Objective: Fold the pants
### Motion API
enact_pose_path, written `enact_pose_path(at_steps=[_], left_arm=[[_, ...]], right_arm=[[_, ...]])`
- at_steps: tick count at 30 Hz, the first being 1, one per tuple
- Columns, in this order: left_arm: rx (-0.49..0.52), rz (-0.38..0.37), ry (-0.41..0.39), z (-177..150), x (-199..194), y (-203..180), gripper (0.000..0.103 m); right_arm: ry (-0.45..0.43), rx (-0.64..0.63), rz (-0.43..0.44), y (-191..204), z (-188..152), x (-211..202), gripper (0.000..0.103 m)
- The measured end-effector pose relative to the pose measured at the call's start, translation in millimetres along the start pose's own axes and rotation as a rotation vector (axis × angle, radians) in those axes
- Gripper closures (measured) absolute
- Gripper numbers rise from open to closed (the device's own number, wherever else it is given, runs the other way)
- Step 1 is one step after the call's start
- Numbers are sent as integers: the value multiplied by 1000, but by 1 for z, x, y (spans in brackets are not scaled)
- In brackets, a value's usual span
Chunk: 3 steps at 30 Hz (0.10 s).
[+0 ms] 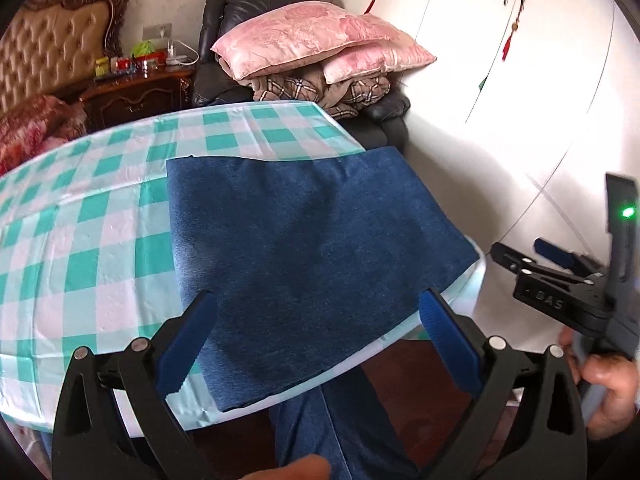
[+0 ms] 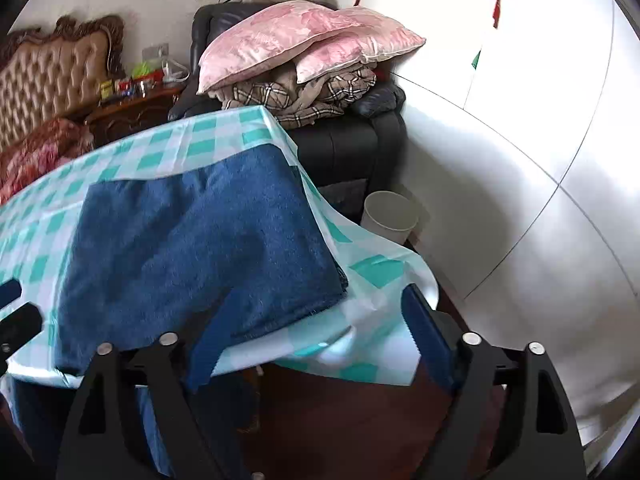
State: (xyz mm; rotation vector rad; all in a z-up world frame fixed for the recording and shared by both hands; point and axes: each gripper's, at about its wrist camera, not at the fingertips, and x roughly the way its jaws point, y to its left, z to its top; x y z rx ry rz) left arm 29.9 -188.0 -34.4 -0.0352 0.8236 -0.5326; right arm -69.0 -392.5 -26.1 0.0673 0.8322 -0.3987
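Pants: blue, folded into flat rectangle on checked tablecloth, near table's right corner. Left gripper, right gripper: both spread, empty. Folding apparently complete.

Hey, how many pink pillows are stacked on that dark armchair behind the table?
2. The upper pillow lies on top, toward the left; the lower pillow sticks out beneath it on the right, both resting on plaid blankets. More could be hidden underneath.

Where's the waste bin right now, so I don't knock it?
In the right wrist view, the white bin stands on the floor beyond the table's right corner, beside the black armchair and the white wardrobe.
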Motion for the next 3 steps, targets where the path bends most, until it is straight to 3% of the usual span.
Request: enact_pose_path(at_steps=[3], left_arm=[[-71, 23, -41, -6, -24, 46, 2]], right_arm=[[0, 72, 38, -6, 1, 9, 15]])
